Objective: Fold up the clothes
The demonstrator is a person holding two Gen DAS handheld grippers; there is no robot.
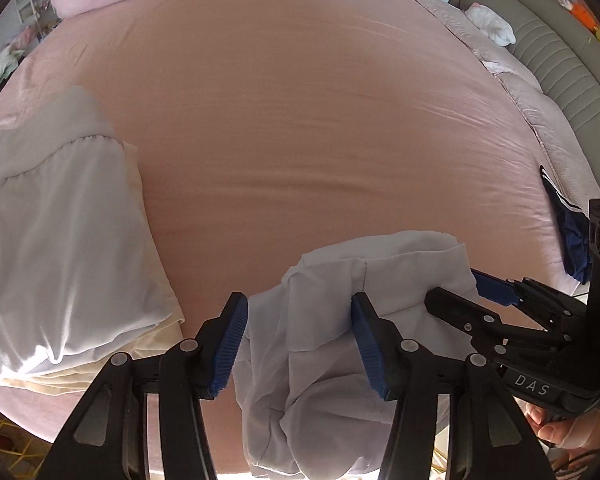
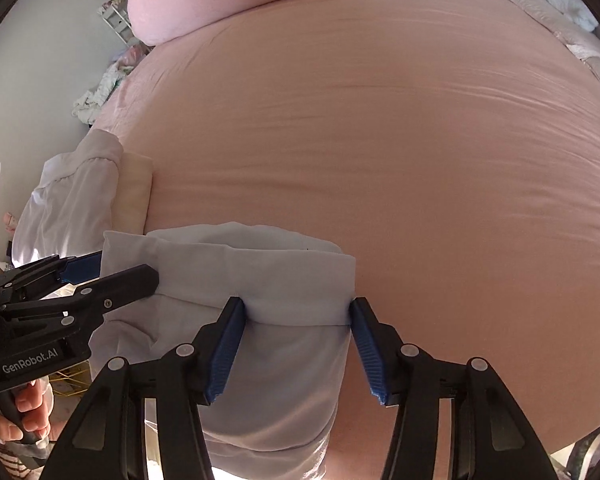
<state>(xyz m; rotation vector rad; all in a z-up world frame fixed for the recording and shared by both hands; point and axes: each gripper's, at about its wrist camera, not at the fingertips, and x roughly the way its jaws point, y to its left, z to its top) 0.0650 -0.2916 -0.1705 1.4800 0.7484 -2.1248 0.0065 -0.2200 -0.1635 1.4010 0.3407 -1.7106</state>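
Right wrist view shows the right gripper (image 2: 296, 344) spread, its blue pads just beside the folded edge of the pale lavender-white cloth garment (image 2: 260, 280) at the near edge of the pink-sheeted bed (image 2: 380, 120), not clearly pinching it. Beside it, the left gripper (image 1: 298, 344) also stands spread around bunched fabric. I judge either could close on one layer only, so the fold slips open or the garment slides off the edge.

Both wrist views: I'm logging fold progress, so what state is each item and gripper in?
White garment: partly folded, top edge doubled over, at the bed's near edge.
Left gripper: open, cloth between its jaws.
Right gripper: open, astride the folded edge.
White and cream stack: folded, set aside.
Navy garment: crumpled.
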